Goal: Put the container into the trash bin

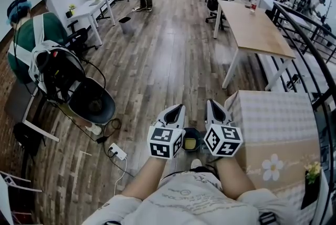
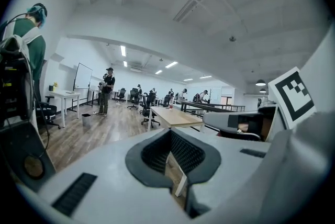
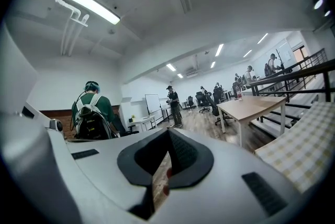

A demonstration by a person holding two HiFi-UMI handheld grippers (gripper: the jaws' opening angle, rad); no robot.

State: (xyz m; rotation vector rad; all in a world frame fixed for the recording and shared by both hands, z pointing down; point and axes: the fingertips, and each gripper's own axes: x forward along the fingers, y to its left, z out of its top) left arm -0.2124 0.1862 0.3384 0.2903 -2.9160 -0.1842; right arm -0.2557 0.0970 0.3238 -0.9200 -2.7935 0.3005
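white-bodied left gripper (image 1: 177, 110) and right gripper (image 1: 212, 106) were both closed on nothing, side by side over the wooden floor (image 1: 157, 61). the small dark round container (image 1: 190, 141) with yellowish contents showed between the two, well apart from the small grey trash bin (image 1: 125, 24) beside the white desk (image 1: 92, 11).

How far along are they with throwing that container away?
Done: nothing yet. The bin stands far off across the floor. In hand: the container sits low between the left gripper and the right gripper. Both have their jaws shut on nothing, and I cannot tell whether the container is carried between them. Left: take it to the bin and drop it in.
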